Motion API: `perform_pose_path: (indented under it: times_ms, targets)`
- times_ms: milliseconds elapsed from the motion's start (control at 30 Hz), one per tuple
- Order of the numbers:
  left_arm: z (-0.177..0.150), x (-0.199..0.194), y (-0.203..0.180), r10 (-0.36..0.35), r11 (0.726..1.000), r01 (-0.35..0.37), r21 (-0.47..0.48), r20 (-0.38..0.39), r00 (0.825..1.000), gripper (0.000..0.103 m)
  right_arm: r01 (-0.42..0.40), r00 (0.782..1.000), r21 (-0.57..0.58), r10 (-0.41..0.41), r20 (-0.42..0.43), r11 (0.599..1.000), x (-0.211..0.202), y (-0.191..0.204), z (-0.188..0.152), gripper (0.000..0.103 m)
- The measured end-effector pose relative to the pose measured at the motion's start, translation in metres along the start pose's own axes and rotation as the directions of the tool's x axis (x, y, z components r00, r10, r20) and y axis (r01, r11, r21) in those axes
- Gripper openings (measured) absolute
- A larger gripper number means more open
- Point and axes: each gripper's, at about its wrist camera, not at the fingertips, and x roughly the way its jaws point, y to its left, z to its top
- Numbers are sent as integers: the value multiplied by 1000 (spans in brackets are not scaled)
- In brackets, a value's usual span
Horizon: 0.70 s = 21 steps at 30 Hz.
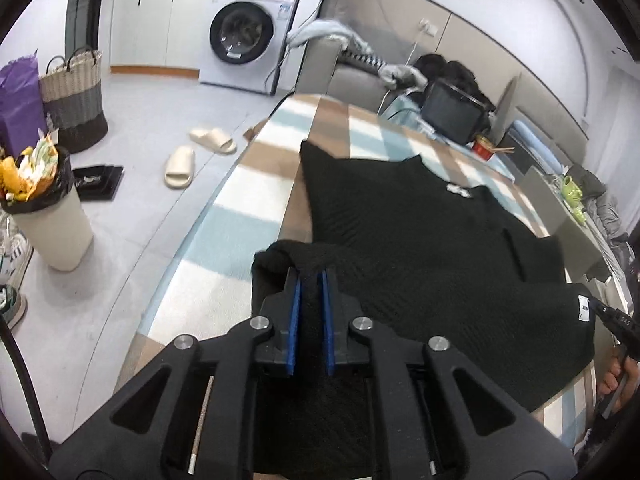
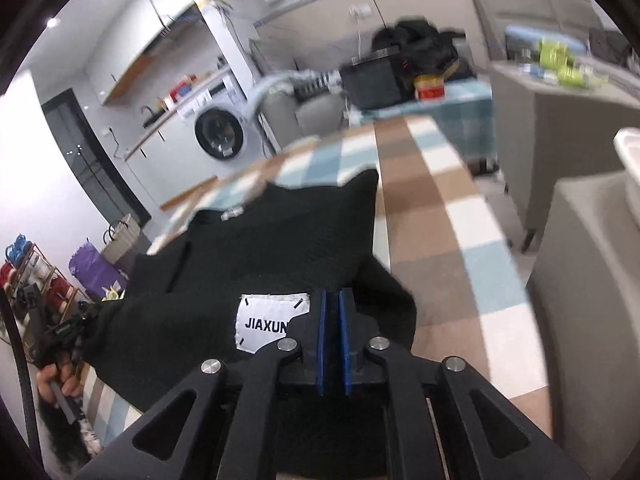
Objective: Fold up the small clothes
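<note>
Closest to me, my left gripper (image 1: 311, 280) has its blue pads (image 1: 295, 312) pinched on a bunched edge of the black knit garment (image 1: 420, 240), the fabric filling the narrow gap between them and rising in a small hump just ahead of the tips. My right gripper (image 2: 333, 300) is likewise clamped on the same garment (image 2: 260, 256), its pads (image 2: 321, 340) nearly together with dark cloth between, right beside a white label (image 2: 268, 324) reading JIAXUN. Beyond the fingers I see the garment spread flat across a checked cloth (image 1: 240, 216) of blue, white and brown squares that covers the table, with a small white tag (image 1: 458, 190) near its far neckline and another white patch (image 1: 584, 307) at its right edge. At the table's far end sit a dark box (image 1: 452, 110) and a red container (image 1: 484, 148). On the floor to the left lie two beige slippers (image 1: 180, 166), a full waste bin (image 1: 48, 216) and a woven basket (image 1: 74, 100). Farthest off stands a white washing machine (image 1: 248, 32) against the cabinets; the right wrist view is blurred there.
</note>
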Motion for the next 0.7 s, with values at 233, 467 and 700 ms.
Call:
perform_pose_path:
  times_ms: [233, 467, 700]
  targets:
    - [-11, 7, 3, -11, 1000, 11, -3, -39, 999, 24, -74, 990, 46, 79, -113, 996, 2, -22, -18, 44]
    - [-26, 0, 9, -16, 1000, 15, -13, -67, 998, 27, -70, 985, 19, 72, -158, 997, -2, -22, -37, 48]
    - [-34, -21, 5, -35, 999, 36, 26, -28, 999, 6, -54, 993, -71, 46, -111, 996, -16, -4, -40, 11]
